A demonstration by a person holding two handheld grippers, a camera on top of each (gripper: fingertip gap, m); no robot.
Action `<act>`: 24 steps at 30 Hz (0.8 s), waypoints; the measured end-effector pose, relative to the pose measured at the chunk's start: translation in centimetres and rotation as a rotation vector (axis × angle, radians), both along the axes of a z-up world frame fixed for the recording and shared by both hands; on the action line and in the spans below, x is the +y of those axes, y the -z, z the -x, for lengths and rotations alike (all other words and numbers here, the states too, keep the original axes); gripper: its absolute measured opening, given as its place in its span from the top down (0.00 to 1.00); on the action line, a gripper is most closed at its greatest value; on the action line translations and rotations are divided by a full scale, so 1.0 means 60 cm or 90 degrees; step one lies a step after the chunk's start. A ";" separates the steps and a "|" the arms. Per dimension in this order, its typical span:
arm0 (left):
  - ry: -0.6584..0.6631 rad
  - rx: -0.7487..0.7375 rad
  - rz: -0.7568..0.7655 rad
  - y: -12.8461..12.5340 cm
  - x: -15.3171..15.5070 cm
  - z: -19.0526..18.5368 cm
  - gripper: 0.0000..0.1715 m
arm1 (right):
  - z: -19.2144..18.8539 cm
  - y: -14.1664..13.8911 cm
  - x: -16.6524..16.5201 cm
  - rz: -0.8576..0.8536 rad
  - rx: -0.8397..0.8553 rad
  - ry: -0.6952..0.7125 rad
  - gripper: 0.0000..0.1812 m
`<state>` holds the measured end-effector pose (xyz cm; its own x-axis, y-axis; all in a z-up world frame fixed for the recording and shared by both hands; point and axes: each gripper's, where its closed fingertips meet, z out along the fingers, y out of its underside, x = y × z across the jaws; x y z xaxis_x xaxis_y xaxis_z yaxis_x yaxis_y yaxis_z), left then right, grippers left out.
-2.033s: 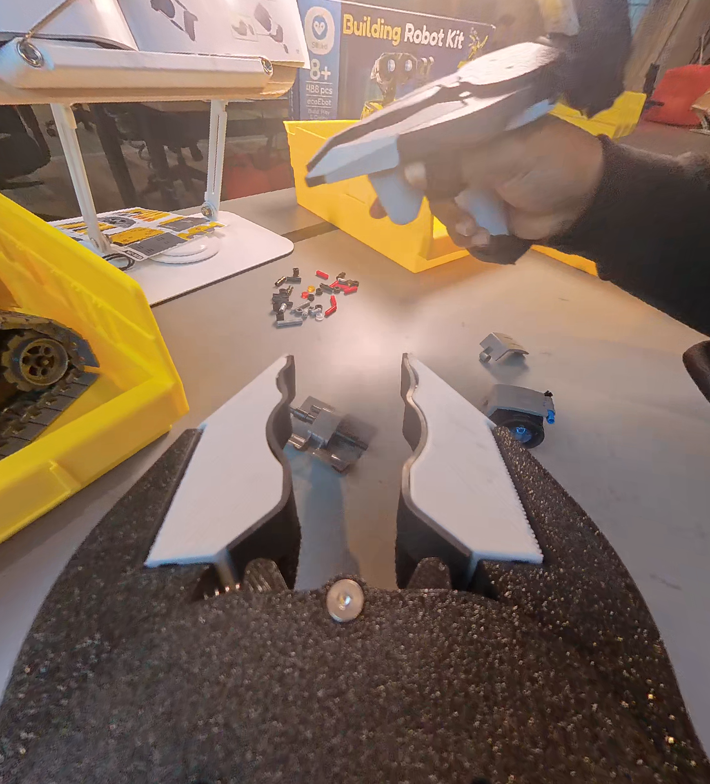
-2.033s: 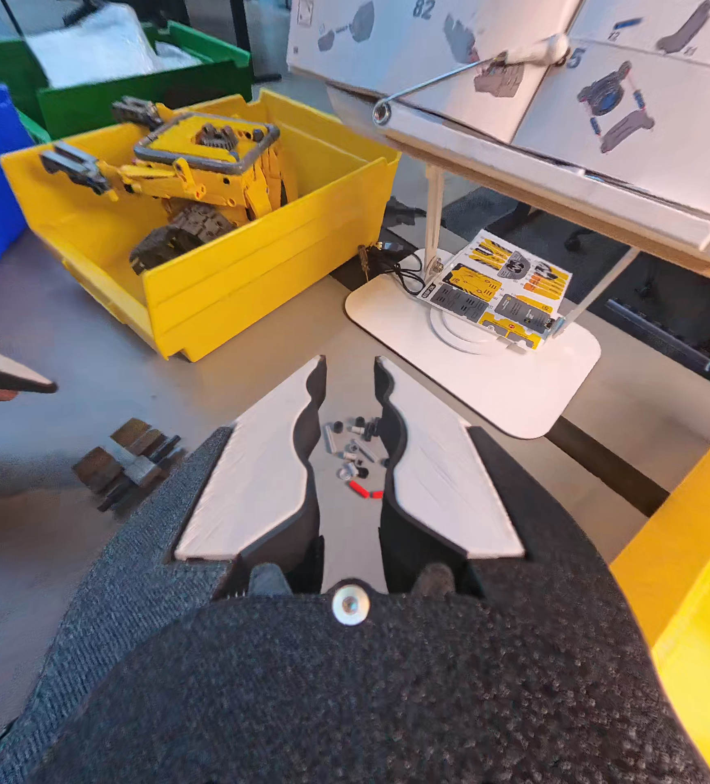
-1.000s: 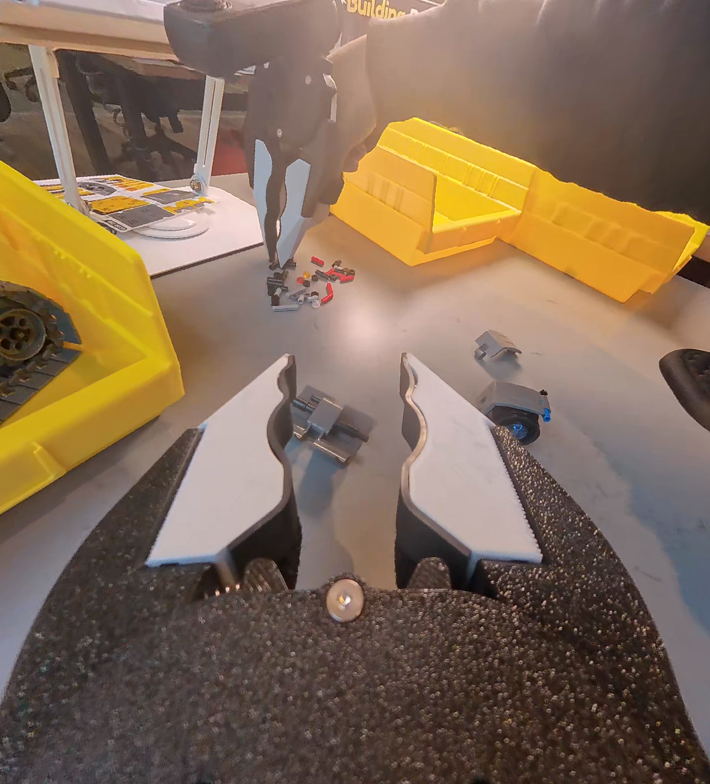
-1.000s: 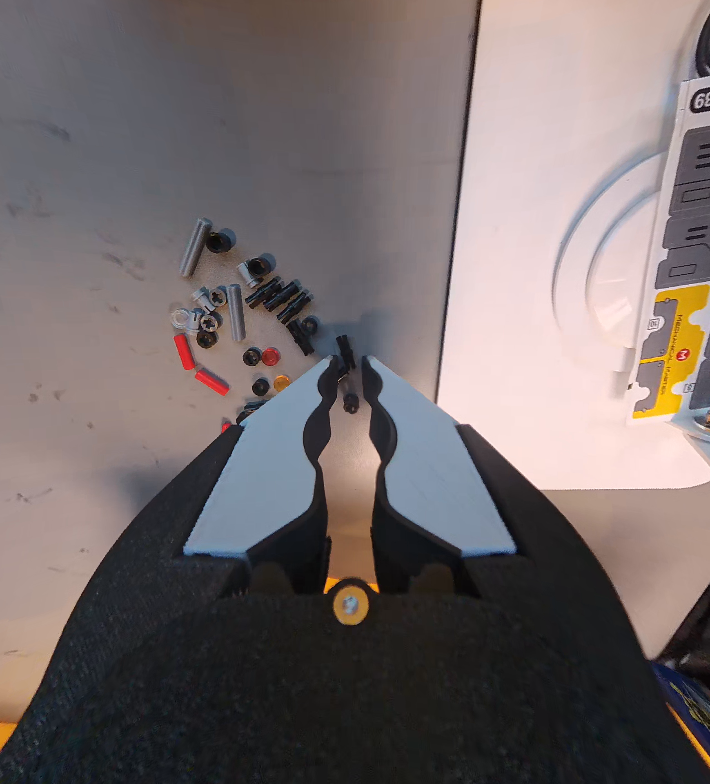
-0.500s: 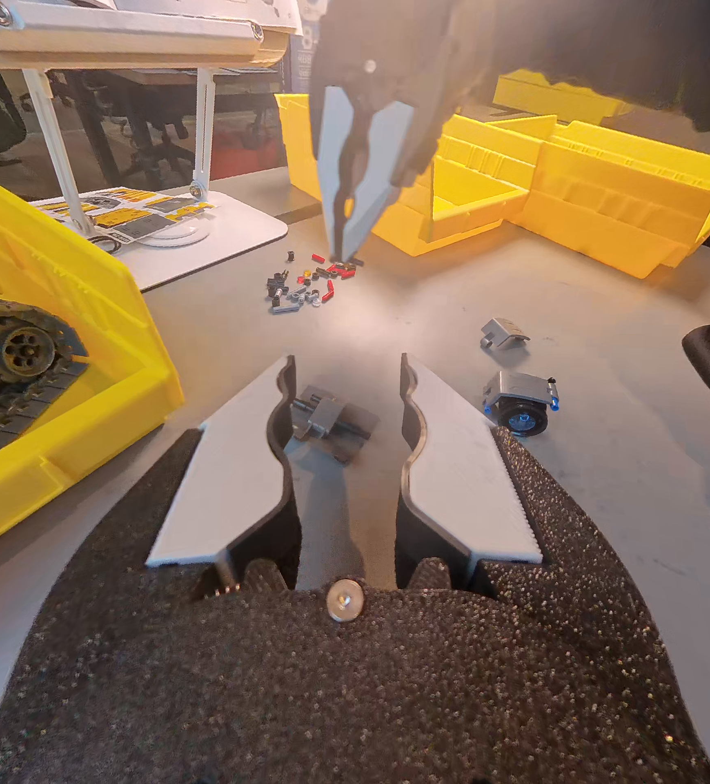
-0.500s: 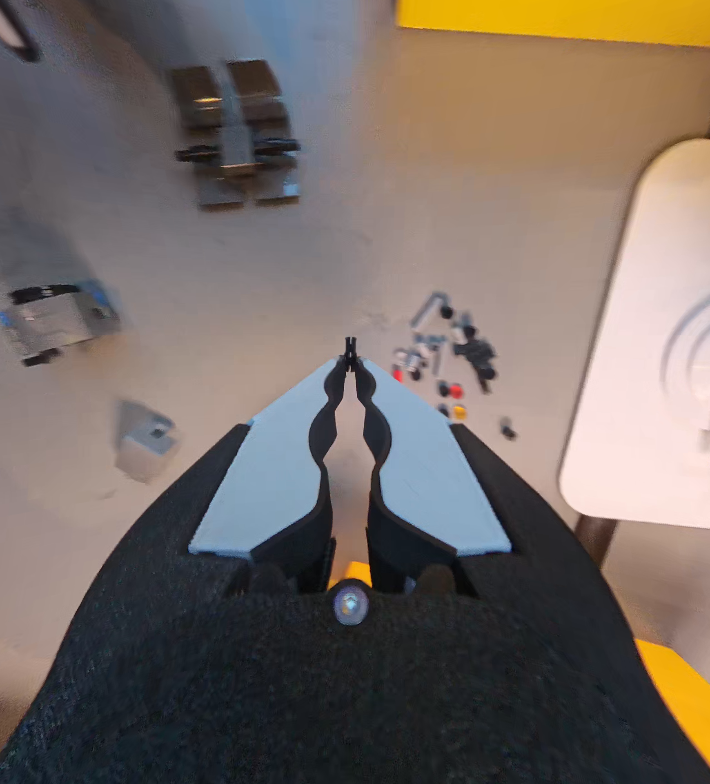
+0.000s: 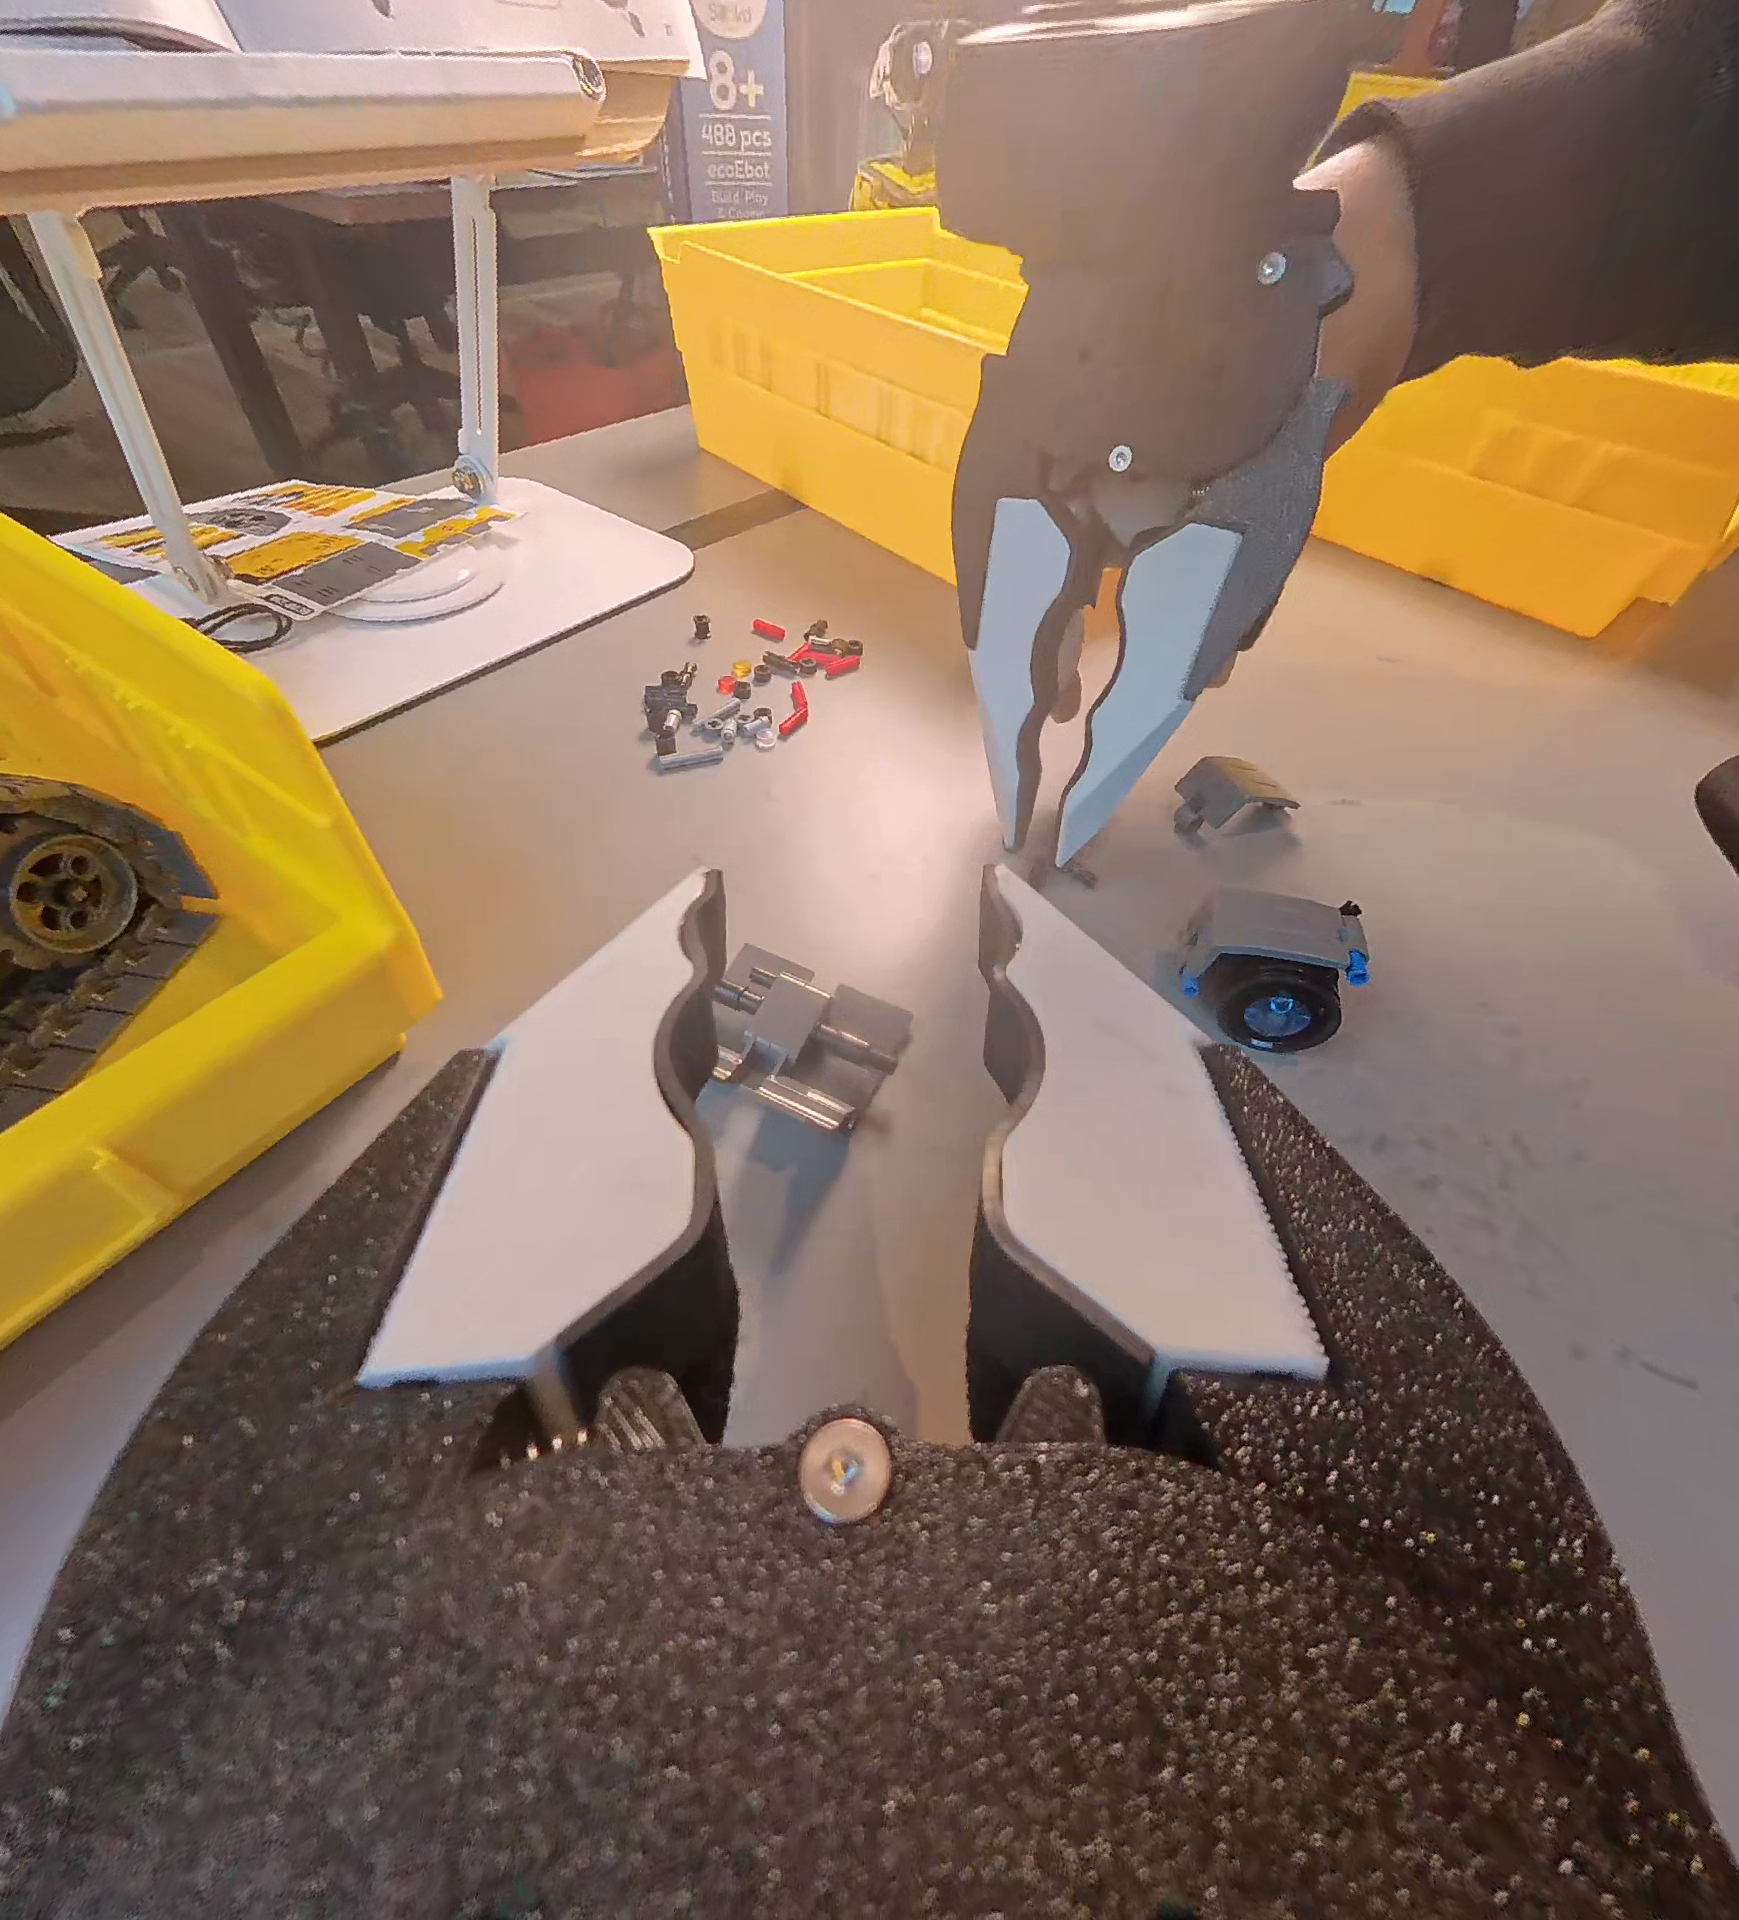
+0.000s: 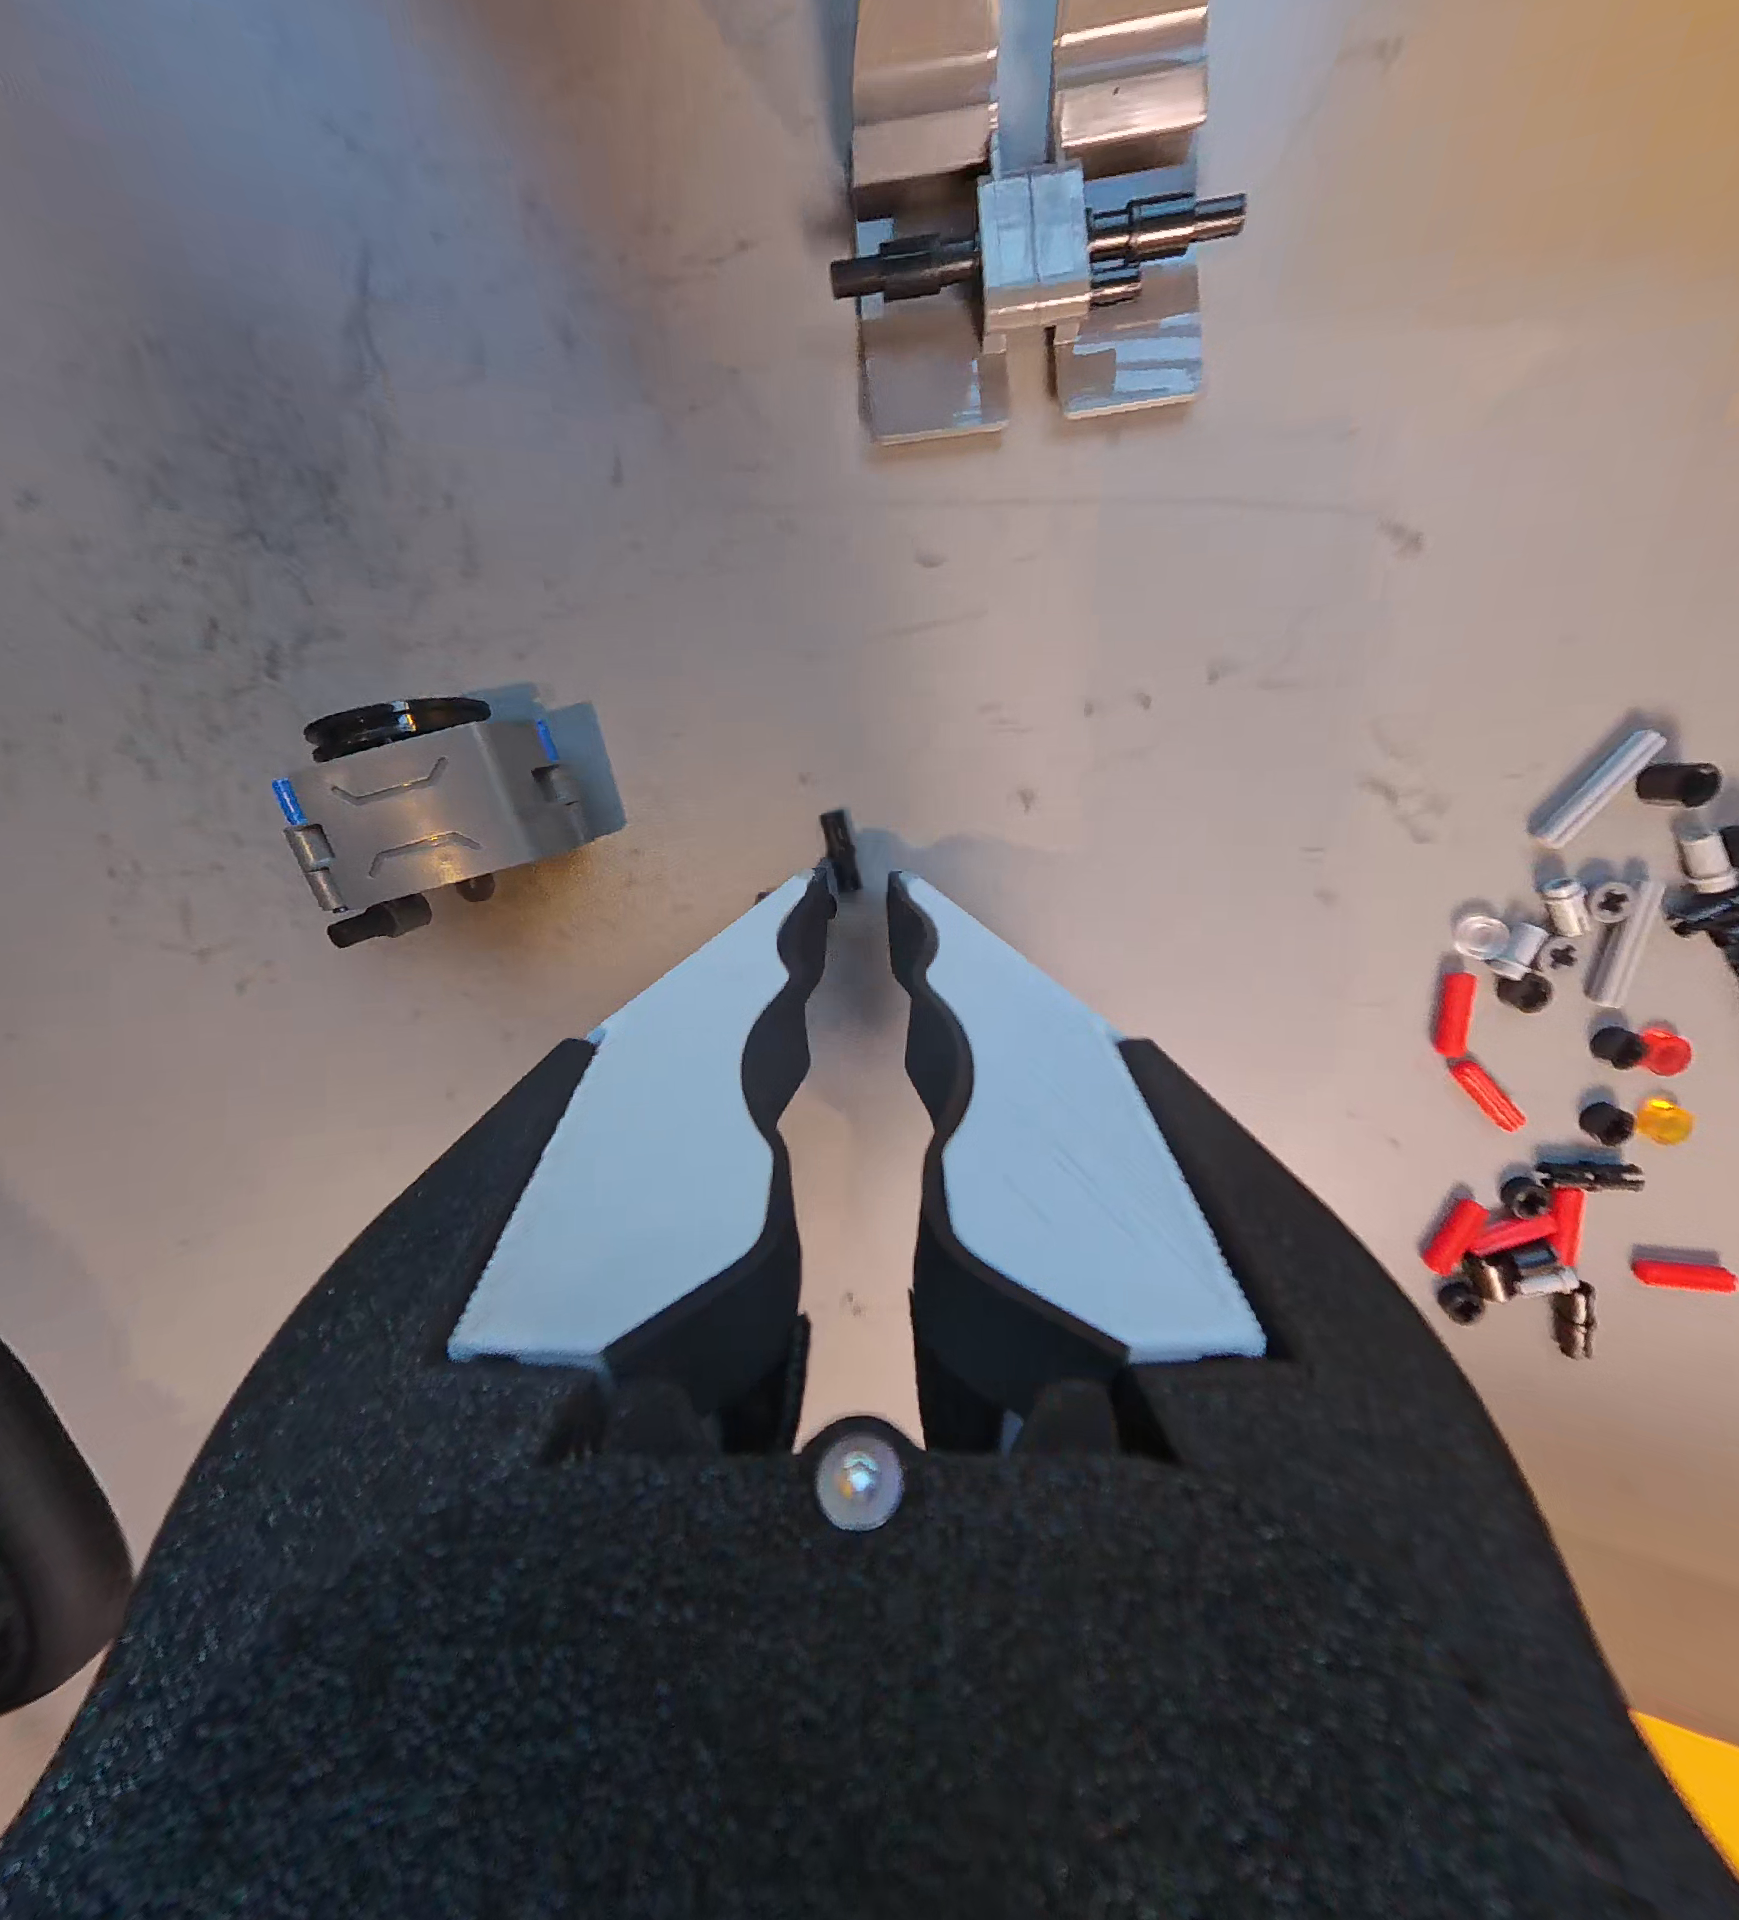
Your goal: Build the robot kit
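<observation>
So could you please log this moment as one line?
left gripper: open above grey hinged brick assembly | right gripper: open, small black plastic pin at tips

My left wrist camera sits low and close over the grey table (image 7: 532, 831), facing forward across the grey hinged piece (image 7: 808, 1029) toward the yellow bins (image 7: 844, 343) behind it. My right wrist camera looks almost straight down from close above. Both views share the grey hinged piece (image 8: 1036, 260), the wheeled block (image 8: 449, 810) beside it and the scatter of small pins (image 8: 1613, 1039).
</observation>
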<state>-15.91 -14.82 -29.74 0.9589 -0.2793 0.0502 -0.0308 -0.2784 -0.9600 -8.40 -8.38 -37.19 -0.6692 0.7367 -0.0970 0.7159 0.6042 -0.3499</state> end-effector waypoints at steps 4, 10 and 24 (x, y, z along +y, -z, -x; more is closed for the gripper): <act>0.002 0.000 -0.004 -0.004 -0.001 -0.001 0.72 | 0.015 -0.027 0.017 -0.002 0.015 0.009 0.93; 0.007 -0.008 -0.006 -0.007 -0.001 -0.003 0.72 | 0.057 -0.111 0.063 0.003 0.095 0.054 0.92; 0.029 0.014 0.016 0.010 -0.001 -0.020 0.72 | 0.021 -0.043 0.002 0.119 0.158 0.104 0.93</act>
<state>-14.68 -14.90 -30.32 0.9464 -0.3208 0.0377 -0.0641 -0.3008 -0.9515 -9.68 -8.24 -34.61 -0.5639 0.8209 -0.0901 0.6775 0.3975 -0.6189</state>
